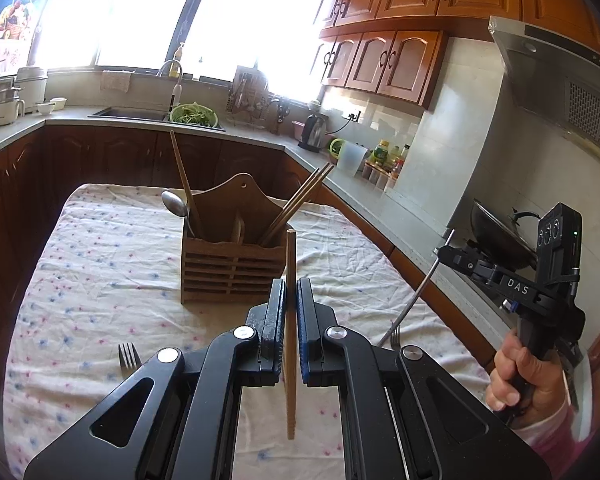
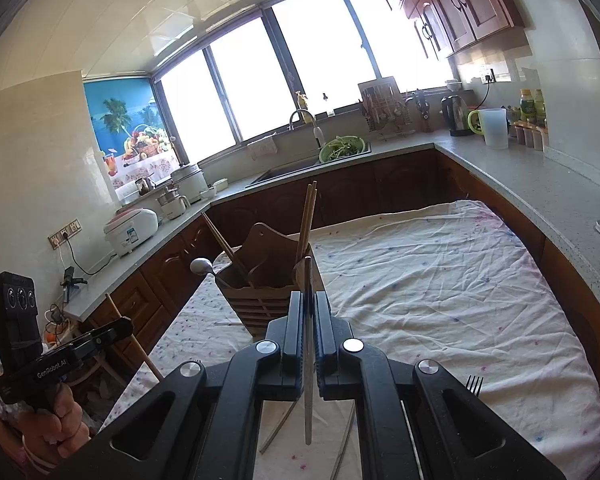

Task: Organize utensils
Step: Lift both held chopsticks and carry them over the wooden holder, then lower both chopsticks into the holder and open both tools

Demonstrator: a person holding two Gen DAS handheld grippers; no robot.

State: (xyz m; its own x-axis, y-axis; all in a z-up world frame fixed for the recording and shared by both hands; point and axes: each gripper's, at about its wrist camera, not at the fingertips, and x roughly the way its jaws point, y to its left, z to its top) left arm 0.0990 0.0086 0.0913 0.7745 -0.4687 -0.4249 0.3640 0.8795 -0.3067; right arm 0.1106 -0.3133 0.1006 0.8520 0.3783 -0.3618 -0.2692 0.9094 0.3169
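At the lower left of the left wrist view a fork [image 1: 129, 355] is seen lying on the floral cloth [image 1: 99, 264], with open cloth all round it up to the left hem. At centre frame the wooden utensil holder [image 1: 231, 256] is stood upright, well in from every cloth edge; a spoon [image 1: 175, 203] and chopsticks [image 1: 300, 200] are propped in its compartments. Just below, a single wooden chopstick [image 1: 290, 332] is gripped near-vertically by the left gripper [image 1: 291, 286], jaws closed tight on it. At the right edge the right gripper [image 1: 450, 254] is held above the cloth's border, a metal utensil [image 1: 416, 292] clamped in it. In the right wrist view that thin handle [image 2: 308, 360] is pinched between nearly closed jaws, the holder [image 2: 267, 280] straight ahead, wide bare cloth [image 2: 440, 280] to the right, and another fork [image 2: 474, 385] lower right.
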